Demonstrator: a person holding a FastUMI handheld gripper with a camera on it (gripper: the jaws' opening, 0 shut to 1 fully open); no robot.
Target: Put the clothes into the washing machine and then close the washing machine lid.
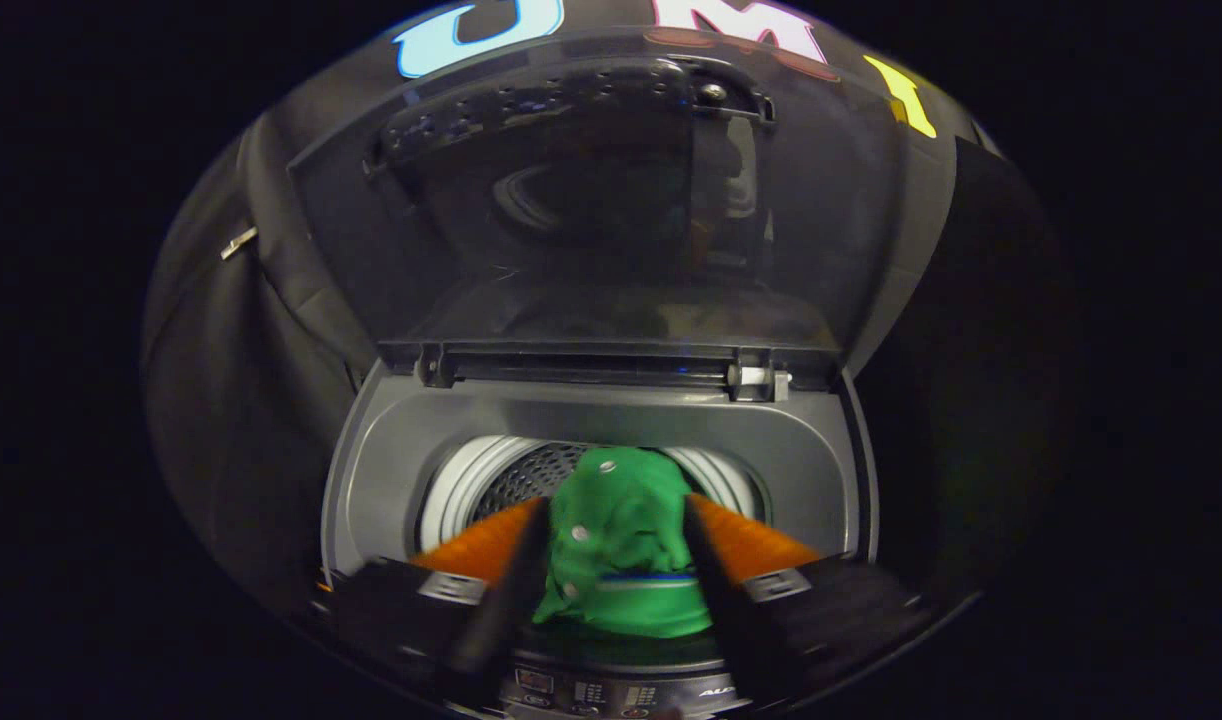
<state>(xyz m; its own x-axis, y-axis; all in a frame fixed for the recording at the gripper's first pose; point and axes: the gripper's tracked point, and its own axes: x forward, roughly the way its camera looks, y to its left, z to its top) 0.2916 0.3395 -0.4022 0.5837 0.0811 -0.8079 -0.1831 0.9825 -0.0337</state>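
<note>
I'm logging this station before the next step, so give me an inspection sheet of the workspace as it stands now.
Surface: washing machine top, grey rim around the drum opening.
Job's things: green garment held over the drum; lid raised, upright behind the opening.
Clutter: nothing seen.
Grippers: claw shut on the green garment, both fingers pressing its sides.
Cables: nothing seen.
Surroundings: black cloth wall behind the lid; control panel under the fingers.

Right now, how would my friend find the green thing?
Find the grey washing machine with its lid standing open. Look at its round drum opening. There, squeezed between the gripper jaws, is bunched green clothing with white buttons, the only bright green thing.
</note>
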